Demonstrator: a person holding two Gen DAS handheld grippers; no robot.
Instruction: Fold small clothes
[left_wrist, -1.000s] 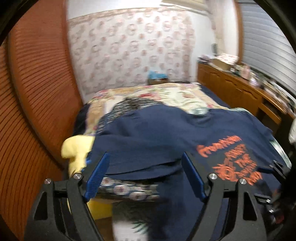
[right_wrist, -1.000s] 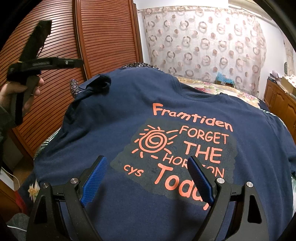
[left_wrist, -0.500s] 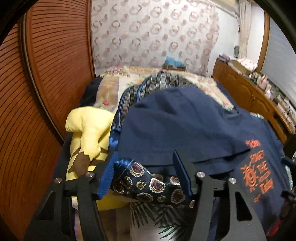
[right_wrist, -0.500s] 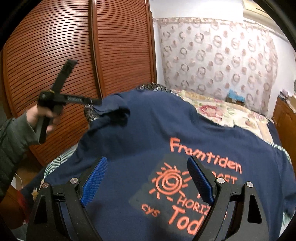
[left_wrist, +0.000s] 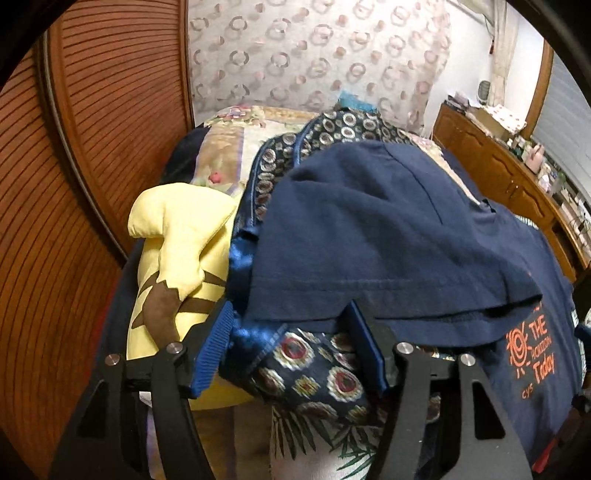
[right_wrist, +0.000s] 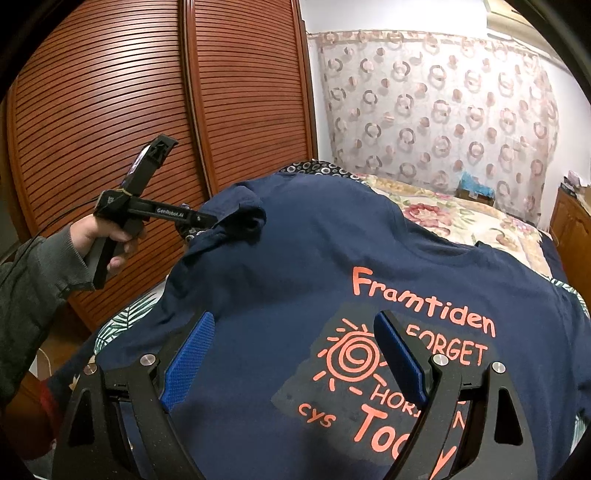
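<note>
A navy T-shirt (right_wrist: 295, 280) with orange print lies spread over a heap on the bed; it also shows in the left wrist view (left_wrist: 388, 236). My left gripper (left_wrist: 291, 332) is open, its fingers straddling the sleeve hem and the patterned quilt fold (left_wrist: 310, 373) under it. In the right wrist view the left gripper (right_wrist: 207, 219) touches the bunched sleeve (right_wrist: 240, 218). My right gripper (right_wrist: 295, 350) is open and empty, just above the shirt's lower front near the sun print.
A yellow plush toy (left_wrist: 177, 251) lies left of the shirt. Red-brown slatted wardrobe doors (right_wrist: 147, 110) stand close on the left. A floral bedspread (right_wrist: 461, 218) stretches behind, a wooden dresser (left_wrist: 509, 173) on the right, a patterned curtain (right_wrist: 443, 110) at the back.
My left gripper has moved in to the shirt's left sleeve and narrowed its jaws around the hem and quilt fold. My right gripper has drawn back and lifted a little, staying open.
</note>
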